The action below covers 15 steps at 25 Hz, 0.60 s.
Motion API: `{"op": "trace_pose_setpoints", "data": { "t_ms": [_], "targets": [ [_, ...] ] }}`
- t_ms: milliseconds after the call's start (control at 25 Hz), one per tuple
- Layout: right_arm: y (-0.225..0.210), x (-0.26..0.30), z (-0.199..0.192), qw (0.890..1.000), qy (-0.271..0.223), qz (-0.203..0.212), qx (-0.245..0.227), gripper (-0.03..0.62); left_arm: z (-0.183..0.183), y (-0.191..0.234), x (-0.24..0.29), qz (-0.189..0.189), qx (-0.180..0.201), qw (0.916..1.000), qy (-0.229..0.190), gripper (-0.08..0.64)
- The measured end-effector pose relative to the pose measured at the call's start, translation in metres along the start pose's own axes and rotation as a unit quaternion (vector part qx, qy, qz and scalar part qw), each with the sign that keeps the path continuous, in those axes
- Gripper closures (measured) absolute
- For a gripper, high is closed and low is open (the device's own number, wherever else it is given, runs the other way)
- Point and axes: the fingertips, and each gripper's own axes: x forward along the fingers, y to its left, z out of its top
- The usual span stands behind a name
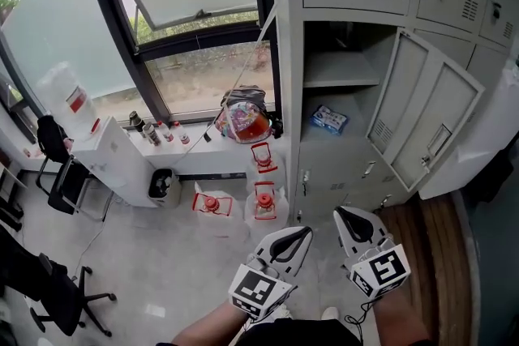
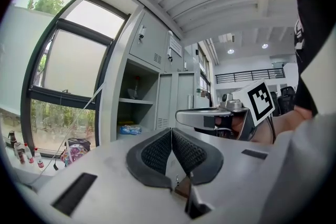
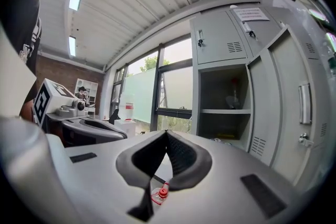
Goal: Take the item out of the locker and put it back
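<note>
The grey locker [image 1: 345, 85] stands with its door [image 1: 426, 113] swung out to the right. A blue and white packet [image 1: 328, 119] lies on the floor of the open compartment, below an inner shelf. In the left gripper view the packet [image 2: 128, 129] shows small, far beyond the jaws. Both grippers are held low in front of the locker, well short of it. My left gripper [image 1: 298, 235] is shut, pads touching, with nothing between them. My right gripper [image 1: 347, 216] is shut and empty too. The right gripper view looks at the open locker [image 3: 223, 107] and its door [image 3: 299, 102].
Water jugs with red caps [image 1: 263, 202] stand on the floor left of the locker. A colourful bag [image 1: 243, 121] and small bottles [image 1: 154, 132] sit on the window sill. A white water dispenser [image 1: 105, 154] and black office chairs [image 1: 57, 296] are further left.
</note>
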Motion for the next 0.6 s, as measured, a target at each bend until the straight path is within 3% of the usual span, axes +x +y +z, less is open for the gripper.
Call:
{"op": "trace_pose_setpoints", "data": {
  "t_ms": [280,600],
  "targets": [
    [-0.009,0.025,0.012,0.999,-0.004,-0.032,-0.017,0.540,0.006,0.024,0.000,-0.013,0.015,0.9998,-0.005,0.543],
    [-0.023,0.048,0.023,0.998,-0.003,-0.040,-0.053,0.540,0.019,0.041,0.013,-0.009,0.021,0.9996,-0.016,0.543]
  ]
}}
